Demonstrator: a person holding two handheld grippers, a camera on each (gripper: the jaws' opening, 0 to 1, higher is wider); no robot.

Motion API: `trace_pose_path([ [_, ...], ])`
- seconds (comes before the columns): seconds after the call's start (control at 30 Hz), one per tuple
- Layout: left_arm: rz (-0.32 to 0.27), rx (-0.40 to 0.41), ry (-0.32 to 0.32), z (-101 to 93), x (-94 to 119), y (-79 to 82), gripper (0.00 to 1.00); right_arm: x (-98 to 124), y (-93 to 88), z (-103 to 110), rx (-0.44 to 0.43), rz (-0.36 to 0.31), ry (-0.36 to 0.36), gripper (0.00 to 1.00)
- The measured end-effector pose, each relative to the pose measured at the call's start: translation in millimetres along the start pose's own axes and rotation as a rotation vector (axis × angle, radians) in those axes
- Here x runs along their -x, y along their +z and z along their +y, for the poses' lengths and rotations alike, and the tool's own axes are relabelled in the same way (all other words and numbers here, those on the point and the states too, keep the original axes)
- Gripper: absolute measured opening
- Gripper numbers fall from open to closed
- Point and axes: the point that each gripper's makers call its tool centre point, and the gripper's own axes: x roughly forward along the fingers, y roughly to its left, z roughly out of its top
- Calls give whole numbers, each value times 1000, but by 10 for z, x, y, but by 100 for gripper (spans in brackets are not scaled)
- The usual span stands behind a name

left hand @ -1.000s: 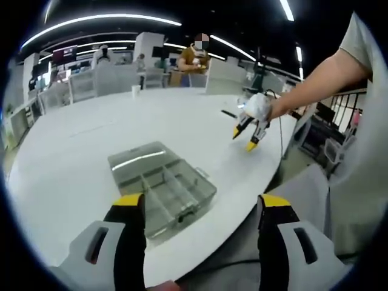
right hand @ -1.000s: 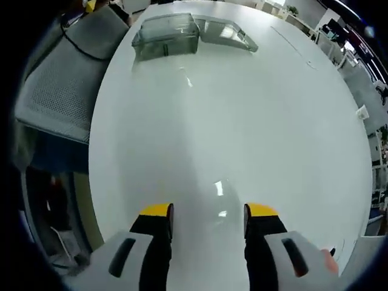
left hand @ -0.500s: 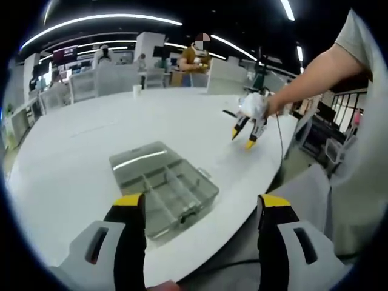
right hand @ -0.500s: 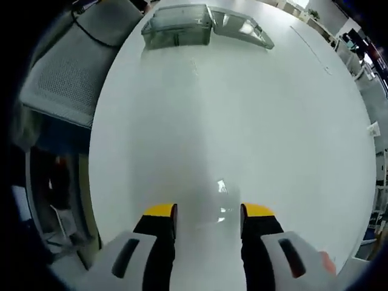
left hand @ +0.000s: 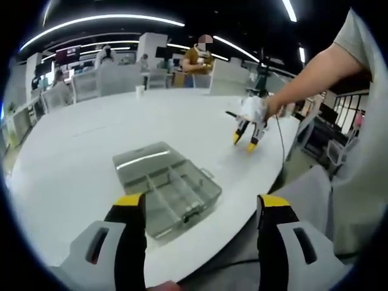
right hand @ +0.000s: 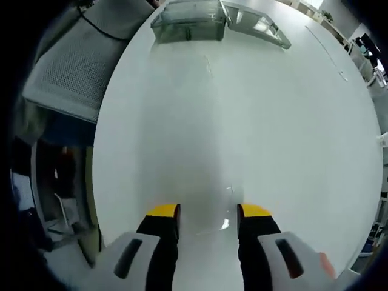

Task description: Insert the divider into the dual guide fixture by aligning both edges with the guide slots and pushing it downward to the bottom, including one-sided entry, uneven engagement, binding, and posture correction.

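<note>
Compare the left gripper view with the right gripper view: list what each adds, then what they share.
Left gripper view: the left tool with its jaws apart, the right tool held out over the table by a person's arm, and white chairs beyond. Right gripper view: the right tool's own jaws, apart above bare tabletop, and a grey mesh chair beside the table. Shared: the white table and the clear compartment box with its lid open.

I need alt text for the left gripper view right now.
A clear compartment box lies open on a white table, just beyond the left gripper's open jaws. Farther right, a person's arm holds the right gripper pointing down at the table.
</note>
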Motion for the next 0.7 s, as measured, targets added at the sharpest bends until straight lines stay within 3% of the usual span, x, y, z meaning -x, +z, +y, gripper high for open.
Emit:
trace_pose_path([
  [0.4, -3, 7, 3, -13, 7, -34, 72, 26, -8, 0, 62, 43, 3, 30],
  [0.7, -10, 14, 13, 0, 18, -3, 71, 10, 6, -14, 4, 75, -8, 28],
])
